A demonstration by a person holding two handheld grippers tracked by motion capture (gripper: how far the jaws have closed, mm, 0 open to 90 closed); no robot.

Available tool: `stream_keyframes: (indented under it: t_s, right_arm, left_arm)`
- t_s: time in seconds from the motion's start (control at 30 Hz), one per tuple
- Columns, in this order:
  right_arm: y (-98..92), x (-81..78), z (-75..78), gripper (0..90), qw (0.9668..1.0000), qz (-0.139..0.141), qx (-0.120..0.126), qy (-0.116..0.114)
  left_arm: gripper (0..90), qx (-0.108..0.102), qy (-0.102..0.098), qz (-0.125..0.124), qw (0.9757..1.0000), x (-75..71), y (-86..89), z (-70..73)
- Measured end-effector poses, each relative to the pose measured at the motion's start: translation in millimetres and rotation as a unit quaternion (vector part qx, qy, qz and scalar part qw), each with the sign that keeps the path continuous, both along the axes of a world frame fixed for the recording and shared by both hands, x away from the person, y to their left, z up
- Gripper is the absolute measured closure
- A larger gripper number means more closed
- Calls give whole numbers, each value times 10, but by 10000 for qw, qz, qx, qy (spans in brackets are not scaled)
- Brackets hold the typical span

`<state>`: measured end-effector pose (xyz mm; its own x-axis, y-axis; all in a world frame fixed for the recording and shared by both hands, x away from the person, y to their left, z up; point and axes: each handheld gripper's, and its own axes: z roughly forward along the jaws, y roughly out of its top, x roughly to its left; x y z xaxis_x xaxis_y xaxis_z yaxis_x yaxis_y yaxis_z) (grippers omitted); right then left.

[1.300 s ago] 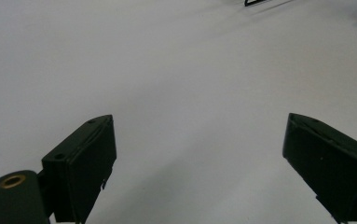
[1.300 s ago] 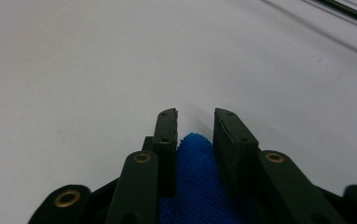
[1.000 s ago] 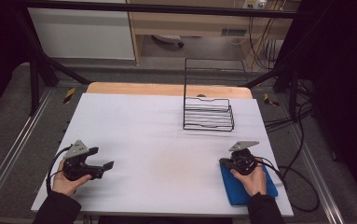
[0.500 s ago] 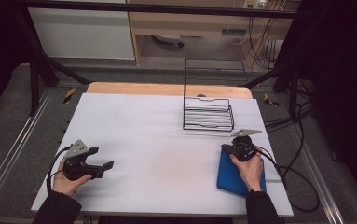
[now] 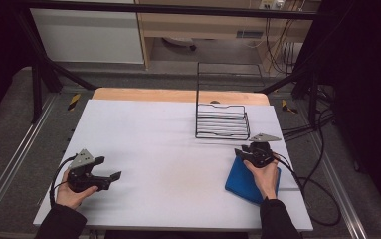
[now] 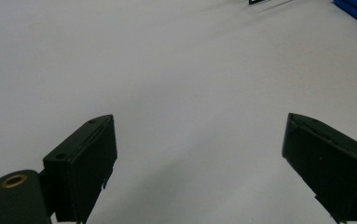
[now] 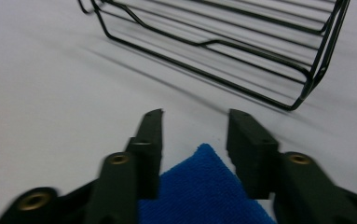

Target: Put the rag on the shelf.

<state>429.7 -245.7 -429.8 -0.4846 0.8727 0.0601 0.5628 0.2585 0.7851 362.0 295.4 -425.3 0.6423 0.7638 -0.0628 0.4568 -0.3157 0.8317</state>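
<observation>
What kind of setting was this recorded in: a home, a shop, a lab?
Most likely a lab data-collection station: a white table inside a black frame, loose cables trailing beside it, and just a wire rack and blue cloth laid out.

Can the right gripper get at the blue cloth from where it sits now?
Probably yes. The right gripper has just been opening, and a corner of the blue cloth lies between the jaws, which look clear of it. The wire rack stands farther ahead, out of the way.
</observation>
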Motion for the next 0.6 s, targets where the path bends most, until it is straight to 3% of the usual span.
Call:
stream_keyframes:
  t_s: [0.03, 0.1, 0.3, 0.33, 0.47, 0.6]
  right_arm:
    - [-27, -105, 83, 437, 9998, 144, 121, -56]
    - [-31, -222, 128, 345, 9994, 302, 144, -75]
    - [32, -494, 115, 242, 9978, 631, 167, 83]
    - [75, -577, 83, 229, 9971, 741, 63, 163]
    - [141, -711, 32, 289, 9957, 891, 17, 267]
    - [193, -816, -24, 484, 9923, 1162, 10, 419]
  left_arm:
    - [94, 4, 2, 16, 10000, 0, -1, 1]
    - [86, 8, 7, 27, 10000, 1, -2, 2]
    - [78, 13, 20, 49, 10000, 3, -10, -4]
    - [74, 30, 16, 40, 10000, 0, -5, -2]
    - [74, 27, 16, 46, 10000, 0, 0, -4]
    - [74, 17, 12, 36, 10000, -4, 0, -1]
